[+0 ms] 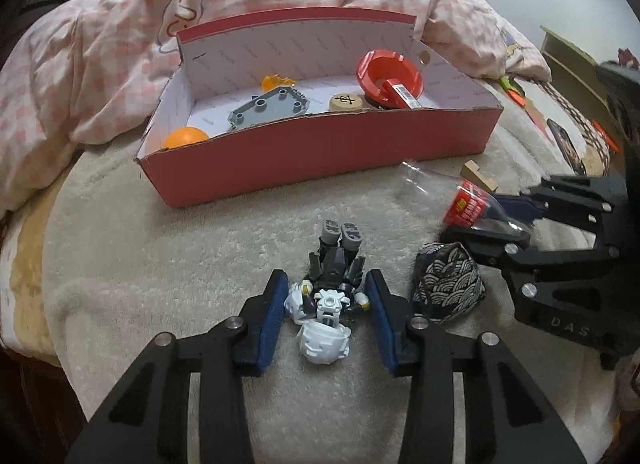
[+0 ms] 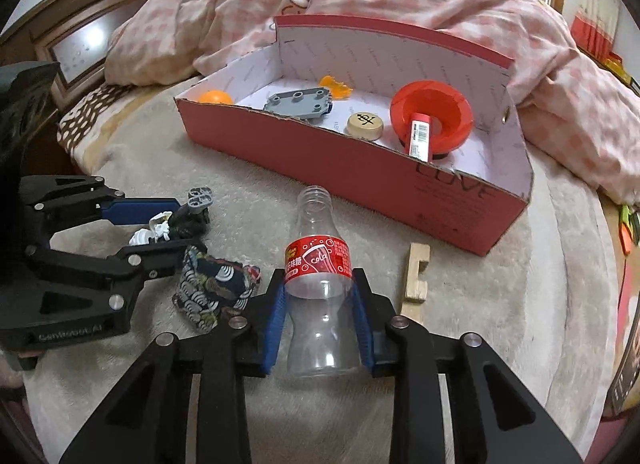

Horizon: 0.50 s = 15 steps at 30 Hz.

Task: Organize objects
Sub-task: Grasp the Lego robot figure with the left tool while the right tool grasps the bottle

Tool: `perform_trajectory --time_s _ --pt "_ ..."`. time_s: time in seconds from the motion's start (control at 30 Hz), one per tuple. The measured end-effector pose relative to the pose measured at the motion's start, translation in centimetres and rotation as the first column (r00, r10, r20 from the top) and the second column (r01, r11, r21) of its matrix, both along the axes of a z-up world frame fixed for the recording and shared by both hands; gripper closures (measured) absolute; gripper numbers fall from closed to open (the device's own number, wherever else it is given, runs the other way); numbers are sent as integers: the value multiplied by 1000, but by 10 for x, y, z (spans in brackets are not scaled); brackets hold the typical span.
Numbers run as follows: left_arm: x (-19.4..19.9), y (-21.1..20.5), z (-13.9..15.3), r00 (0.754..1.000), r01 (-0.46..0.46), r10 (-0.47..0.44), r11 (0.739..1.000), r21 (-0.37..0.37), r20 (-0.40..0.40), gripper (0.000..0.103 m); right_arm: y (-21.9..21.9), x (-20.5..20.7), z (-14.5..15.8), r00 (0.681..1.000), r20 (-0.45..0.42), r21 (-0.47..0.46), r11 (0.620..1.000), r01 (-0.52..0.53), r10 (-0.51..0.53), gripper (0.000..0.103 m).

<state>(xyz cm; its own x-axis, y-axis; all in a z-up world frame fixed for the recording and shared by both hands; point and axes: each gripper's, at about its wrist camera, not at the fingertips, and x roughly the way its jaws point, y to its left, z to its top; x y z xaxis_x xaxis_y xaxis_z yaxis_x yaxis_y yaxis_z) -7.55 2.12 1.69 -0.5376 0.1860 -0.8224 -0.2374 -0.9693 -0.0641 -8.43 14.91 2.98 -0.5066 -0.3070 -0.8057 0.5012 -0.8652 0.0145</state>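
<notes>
A red cardboard box (image 1: pixel 320 152) stands on the beige blanket; it also shows in the right wrist view (image 2: pixel 360 176). Inside lie an orange ball (image 1: pixel 185 137), a grey plate (image 1: pixel 269 108), a wooden disc (image 1: pixel 345 102) and a red funnel-like piece (image 1: pixel 390 73). My left gripper (image 1: pixel 327 290) is open around a black and white toy robot (image 1: pixel 330 288), pads at its sides. My right gripper (image 2: pixel 319 288) is shut on an empty clear cola bottle (image 2: pixel 318 276) with a red label, its neck toward the box.
A dark patterned cloth pouch (image 1: pixel 448 284) lies between the two grippers, also in the right wrist view (image 2: pixel 212 288). A wooden block (image 2: pixel 416 276) lies right of the bottle. A pink checked quilt (image 1: pixel 120 56) is heaped behind the box.
</notes>
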Motion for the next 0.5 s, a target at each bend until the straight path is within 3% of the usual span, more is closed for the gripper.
perform_trajectory --time_s 0.5 --pt "5 -8 10 999 -32 33 999 37 -11 63 22 20 11 998 0 -80 995 56 -56 71"
